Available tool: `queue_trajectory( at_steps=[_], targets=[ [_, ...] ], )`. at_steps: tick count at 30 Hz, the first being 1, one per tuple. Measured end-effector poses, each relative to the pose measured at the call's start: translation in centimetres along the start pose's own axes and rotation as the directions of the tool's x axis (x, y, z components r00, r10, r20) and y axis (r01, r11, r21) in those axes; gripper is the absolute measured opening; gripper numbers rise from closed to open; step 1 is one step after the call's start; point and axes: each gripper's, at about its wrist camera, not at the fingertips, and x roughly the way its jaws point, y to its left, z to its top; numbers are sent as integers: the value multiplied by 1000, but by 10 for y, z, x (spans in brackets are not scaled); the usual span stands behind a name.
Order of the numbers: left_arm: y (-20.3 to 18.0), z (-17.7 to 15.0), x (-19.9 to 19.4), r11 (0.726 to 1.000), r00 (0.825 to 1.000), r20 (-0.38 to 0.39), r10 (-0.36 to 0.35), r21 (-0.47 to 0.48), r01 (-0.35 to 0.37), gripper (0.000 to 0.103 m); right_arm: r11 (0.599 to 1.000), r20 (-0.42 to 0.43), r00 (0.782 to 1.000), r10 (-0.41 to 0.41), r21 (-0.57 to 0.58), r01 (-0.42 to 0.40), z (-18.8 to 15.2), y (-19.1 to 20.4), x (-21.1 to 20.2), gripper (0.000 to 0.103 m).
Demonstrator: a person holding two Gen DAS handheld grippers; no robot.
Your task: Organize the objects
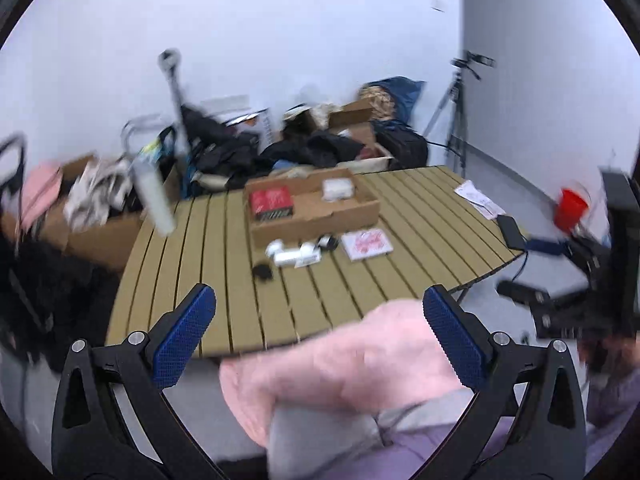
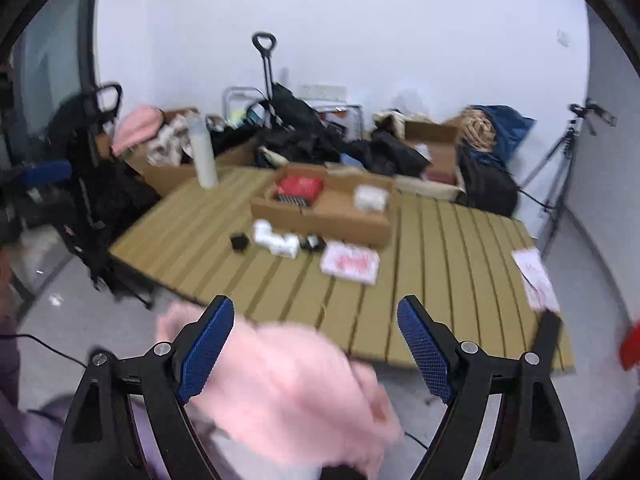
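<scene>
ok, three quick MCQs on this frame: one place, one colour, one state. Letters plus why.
1. Where is the red box?
A. inside the cardboard tray
B. on the floor
C. at the table's near edge

2. What colour are the tool pads?
A. green
B. blue
C. yellow

3. How is the left tool?
A. shut on a box
B. shut on a bottle
C. open, gripping nothing

Answers: 1 A, it lies in the tray's left half. 2 B, both textured pads are blue. 3 C, the pads stand wide apart, above the table.

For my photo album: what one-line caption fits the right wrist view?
Open claw above a pink cloth, facing a slatted table with a cardboard tray.
</scene>
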Motion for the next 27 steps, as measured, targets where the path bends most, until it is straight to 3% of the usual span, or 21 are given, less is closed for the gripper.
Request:
queue_trajectory(
  at_steps=[3,7,10,14,23,27],
  targets=[
    [10,-36,0,996,1000,-26,0,-85,-2,103,997,-54,996,76,2,-76,-36,17,1,87],
    [16,-47,10,993,993,-94,72,-85,-81,103,998,-84,995,57,44,-53,-44,13,9,87],
    [22,-48,5,991,996,-71,46,-121,-54,103,996,-59,997,56,68,-52,-43,9,6,87],
    [26,-55,15,989,993,-110,42,-138,-57,103,996,-71,997,41,77,-35,-49,6,8,87],
    [35,-83,89,987,962,-273,21,-145,-63,103,982,-105,989,105,170,-86,-67,-2,53,87],
    [54,-85,128,979,955,-297,14,-190,-74,103,983,-182,973,140,147,-114,-74,-1,94,85]
  ],
)
